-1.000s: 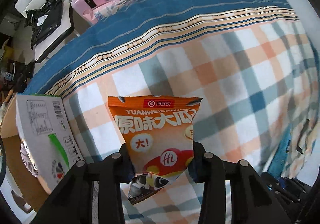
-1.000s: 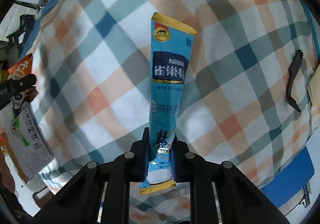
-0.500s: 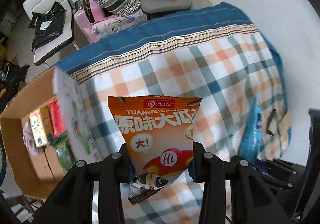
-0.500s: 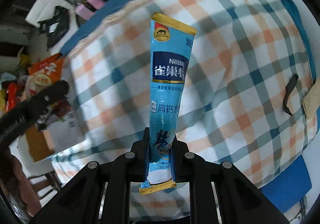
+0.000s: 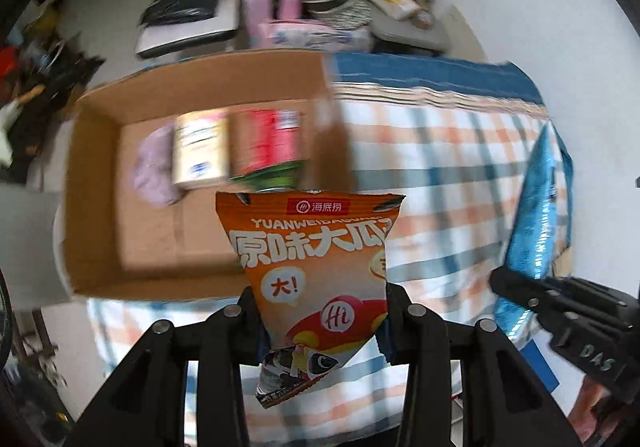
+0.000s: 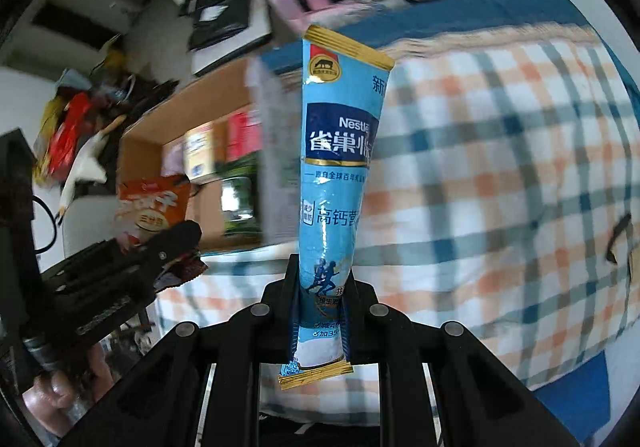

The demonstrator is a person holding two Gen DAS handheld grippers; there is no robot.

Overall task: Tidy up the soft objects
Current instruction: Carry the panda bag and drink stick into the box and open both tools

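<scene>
My left gripper [image 5: 320,321] is shut on the lower part of an orange snack bag [image 5: 316,251], which hangs in the air over the near edge of an open cardboard box [image 5: 96,175]. The box holds a cream packet [image 5: 200,151], a red packet [image 5: 268,139], a green item [image 5: 276,175] and a pale purple soft thing [image 5: 150,167]. My right gripper [image 6: 322,311] is shut on a long blue sachet [image 6: 338,151], held upright over the checked cloth [image 6: 500,167]. In the right wrist view the left gripper [image 6: 176,247] with the orange bag [image 6: 152,207] shows at the left, a hand [image 6: 52,399] below it.
The checked cloth [image 5: 448,175] covers the table beside the box. Beyond it stand a white chair with a black bag [image 5: 184,3], a pink case [image 5: 272,3] and a grey chair piled with things [image 5: 400,7]. A dark strap [image 6: 618,239] lies on the cloth at the right.
Both grippers have risen and swung left, each keeping its packet. The open box, earlier at the left edge, now lies right behind the orange bag. The blue sachet has come into the left view.
</scene>
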